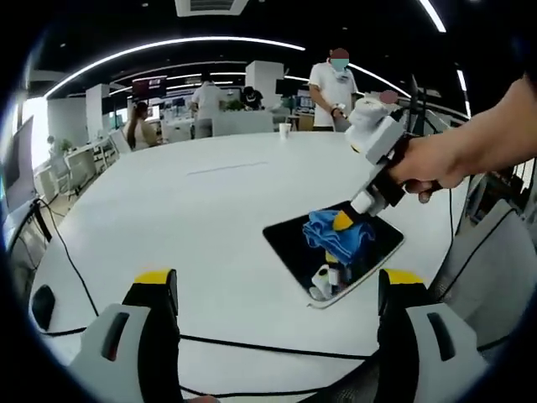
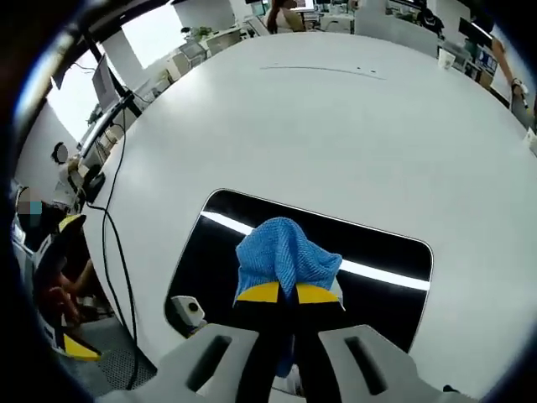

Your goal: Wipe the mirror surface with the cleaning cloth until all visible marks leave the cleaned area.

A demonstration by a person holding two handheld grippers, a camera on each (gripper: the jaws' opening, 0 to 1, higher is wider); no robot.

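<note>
A dark rectangular mirror (image 1: 289,248) (image 2: 382,252) lies flat on the white table (image 1: 201,218) (image 2: 336,117). A crumpled blue cloth (image 1: 331,231) (image 2: 281,252) rests on the mirror. My right gripper (image 2: 279,294) (image 1: 342,222) is shut on the cloth, pressing it down onto the glass; a hand holds it from the right in the left gripper view. My left gripper (image 1: 277,290) stands open over the table's near side, short of the mirror, with nothing between its jaws. Ceiling lights reflect as a bright streak in the mirror.
A small white object (image 1: 323,281) (image 2: 186,309) sits at the mirror's near edge. Black cables (image 1: 252,344) (image 2: 113,227) run along the table's edge. A paper cup (image 1: 285,130) stands at the far side. People stand and sit among desks beyond the table.
</note>
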